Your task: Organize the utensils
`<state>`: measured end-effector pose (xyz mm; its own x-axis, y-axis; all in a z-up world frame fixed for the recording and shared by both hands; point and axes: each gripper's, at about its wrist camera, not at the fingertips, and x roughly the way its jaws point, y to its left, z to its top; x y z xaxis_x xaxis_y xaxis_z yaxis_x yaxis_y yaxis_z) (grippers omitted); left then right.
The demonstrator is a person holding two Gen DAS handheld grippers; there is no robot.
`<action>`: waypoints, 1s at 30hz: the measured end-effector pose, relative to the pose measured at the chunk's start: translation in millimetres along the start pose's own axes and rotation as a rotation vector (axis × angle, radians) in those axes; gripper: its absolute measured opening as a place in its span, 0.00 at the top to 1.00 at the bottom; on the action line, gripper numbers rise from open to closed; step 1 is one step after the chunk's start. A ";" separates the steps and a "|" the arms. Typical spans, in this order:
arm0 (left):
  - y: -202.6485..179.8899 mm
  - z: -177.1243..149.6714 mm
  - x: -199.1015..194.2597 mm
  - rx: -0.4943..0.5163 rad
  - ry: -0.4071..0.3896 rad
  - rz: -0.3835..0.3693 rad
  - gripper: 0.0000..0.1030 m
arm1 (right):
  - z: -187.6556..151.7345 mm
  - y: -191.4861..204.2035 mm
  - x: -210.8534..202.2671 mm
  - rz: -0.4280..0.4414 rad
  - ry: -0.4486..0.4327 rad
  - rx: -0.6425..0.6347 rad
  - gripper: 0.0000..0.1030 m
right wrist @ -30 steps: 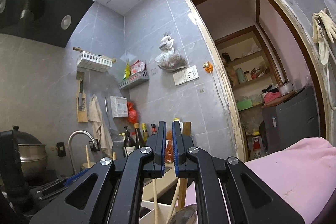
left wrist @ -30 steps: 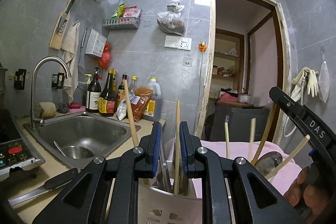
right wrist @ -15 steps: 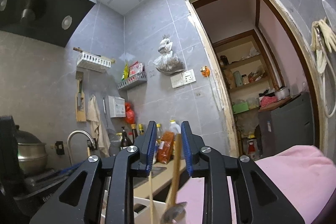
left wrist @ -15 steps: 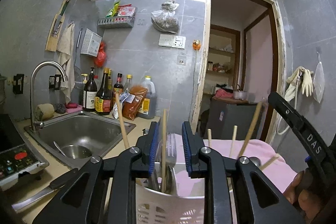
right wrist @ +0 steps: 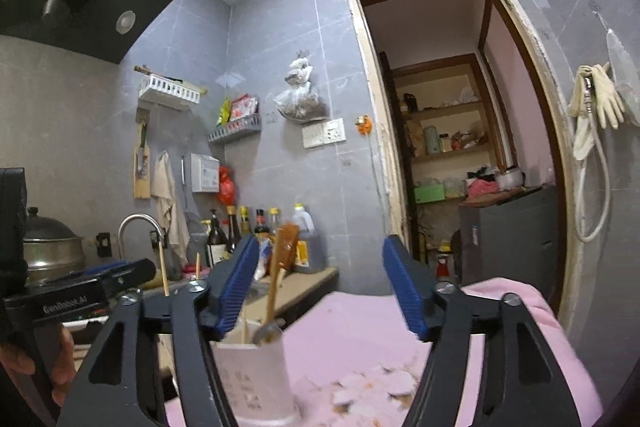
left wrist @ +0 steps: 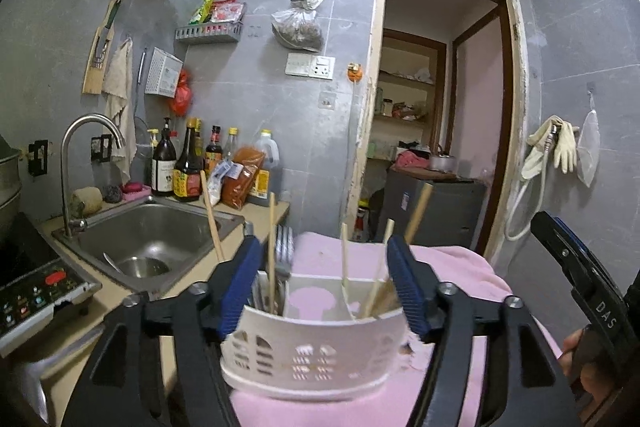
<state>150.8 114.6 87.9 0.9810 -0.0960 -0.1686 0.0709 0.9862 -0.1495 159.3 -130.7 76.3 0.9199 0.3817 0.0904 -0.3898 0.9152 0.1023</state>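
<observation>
A white slotted utensil holder (left wrist: 316, 351) stands on a pink cloth (left wrist: 460, 267). Several wooden chopsticks (left wrist: 344, 259) lean in its right part. One chopstick (left wrist: 272, 243) and metal cutlery (left wrist: 284, 247) stand in its left part. My left gripper (left wrist: 324, 267) is opening, its jaws wide on either side of the holder's top and clear of it. My right gripper (right wrist: 320, 283) is also opening, with nothing between its jaws. The holder (right wrist: 252, 383) sits low under its left finger, with a wooden-handled spoon (right wrist: 278, 275) upright in it.
A steel sink (left wrist: 152, 239) with a tap (left wrist: 80, 131) lies to the left, sauce bottles (left wrist: 188, 163) behind it. An induction cooker (left wrist: 32, 299) and a pot (right wrist: 48, 247) stand at far left. White scraps (right wrist: 372, 383) lie on the cloth. An open doorway (left wrist: 440, 107) is behind.
Both grippers went from nearly shut to wide open. The left let go of a chopstick, the right of the wooden spoon handle. Both drew back, so more of the holder shows.
</observation>
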 end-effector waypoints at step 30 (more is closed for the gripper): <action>-57.0 -83.1 -52.7 0.049 0.118 -0.065 0.03 | -31.6 -39.4 -115.1 -0.247 0.234 -0.052 0.00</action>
<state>80.0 52.2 24.3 0.9462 -0.1722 -0.2738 0.1450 0.9825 -0.1168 70.2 -206.6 30.6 0.9736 0.1617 -0.1613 -0.1570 0.9867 0.0417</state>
